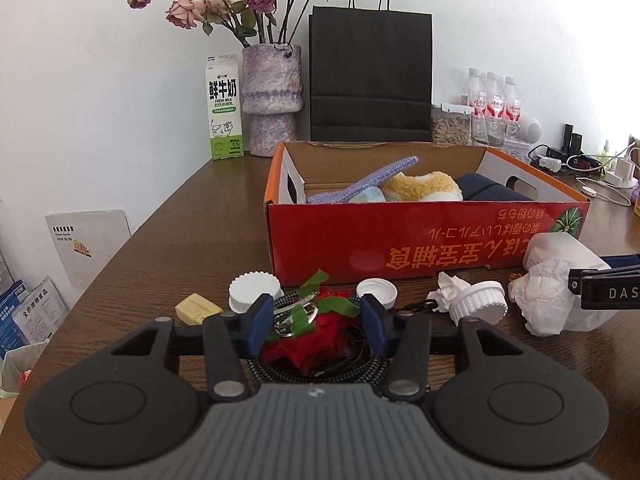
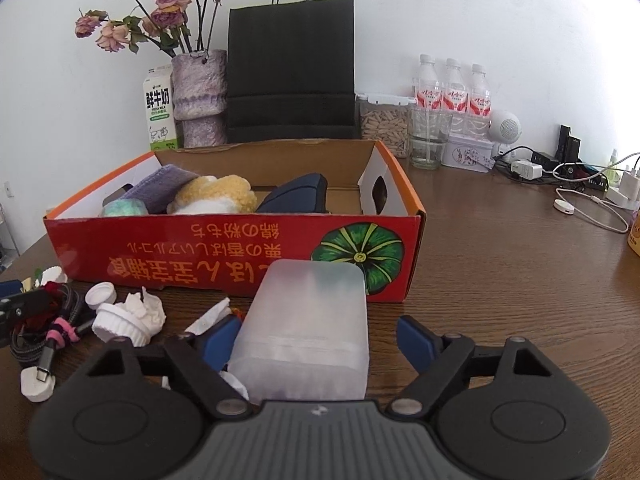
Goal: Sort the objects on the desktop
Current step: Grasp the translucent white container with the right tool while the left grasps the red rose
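My left gripper (image 1: 318,312) sits low over a bundle of a red fabric flower (image 1: 308,344) with green leaves, a metal ring and a dark braided cable; its blue pads touch the bundle on both sides. In the right wrist view my right gripper (image 2: 320,330) straddles a frosted plastic case (image 2: 308,320). The left pad is against the case and the right pad stands clear of it. Behind both stands a red cardboard box (image 1: 400,248) holding knitted cloths and a dark pouch. White caps (image 1: 254,290), crumpled tissue (image 1: 548,300) and a yellow block (image 1: 198,308) lie around.
At the back wall stand a milk carton (image 1: 224,108), a vase of dried roses (image 1: 272,100), a black paper bag (image 1: 370,76), water bottles (image 2: 452,92) and a jar. Chargers and cables (image 2: 580,184) crowd the far right. The table's left edge drops to papers on the floor.
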